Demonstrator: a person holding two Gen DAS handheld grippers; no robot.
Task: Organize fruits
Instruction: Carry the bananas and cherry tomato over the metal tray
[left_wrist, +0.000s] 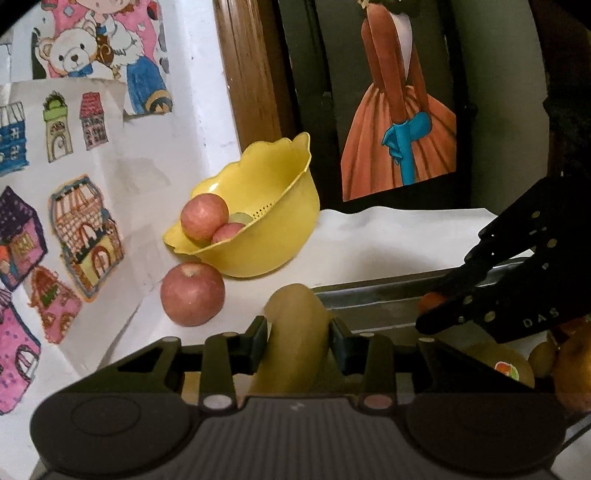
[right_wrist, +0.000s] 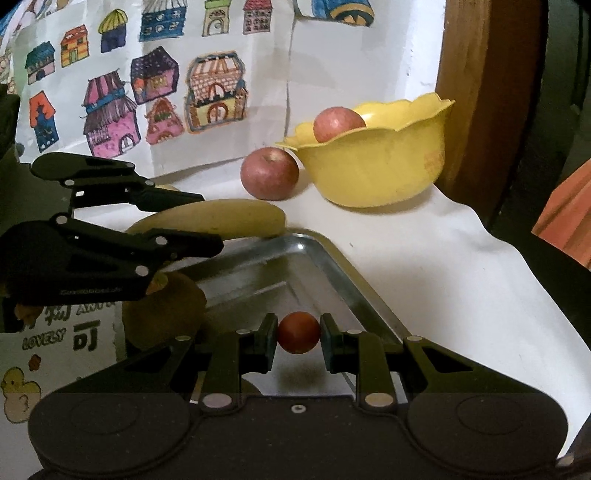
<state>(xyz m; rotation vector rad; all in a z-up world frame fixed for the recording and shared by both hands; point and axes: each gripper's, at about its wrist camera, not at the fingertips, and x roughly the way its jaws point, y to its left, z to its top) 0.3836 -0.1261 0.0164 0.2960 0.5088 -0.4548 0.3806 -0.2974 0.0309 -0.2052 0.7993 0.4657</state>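
My left gripper (left_wrist: 298, 341) is shut on a yellow banana (left_wrist: 295, 332), held over the near edge of a metal tray (left_wrist: 373, 301). In the right wrist view that left gripper (right_wrist: 212, 221) comes in from the left with the banana (right_wrist: 229, 221) between its fingers. My right gripper (right_wrist: 298, 338) is shut on a small red fruit (right_wrist: 298, 332) above the metal tray (right_wrist: 332, 266). A yellow scalloped bowl (left_wrist: 266, 221) holds two red apples (left_wrist: 204, 217). Another red apple (left_wrist: 192, 293) lies on the white table beside the bowl (right_wrist: 376, 166).
Coloured drawings of houses hang on the white wall (left_wrist: 77, 221) on the left. A framed picture (left_wrist: 399, 99) leans behind the table. A brownish pear-like fruit (right_wrist: 162, 314) and other fruit (left_wrist: 569, 369) lie close to the tray. A wooden post (right_wrist: 469, 92) stands behind the bowl.
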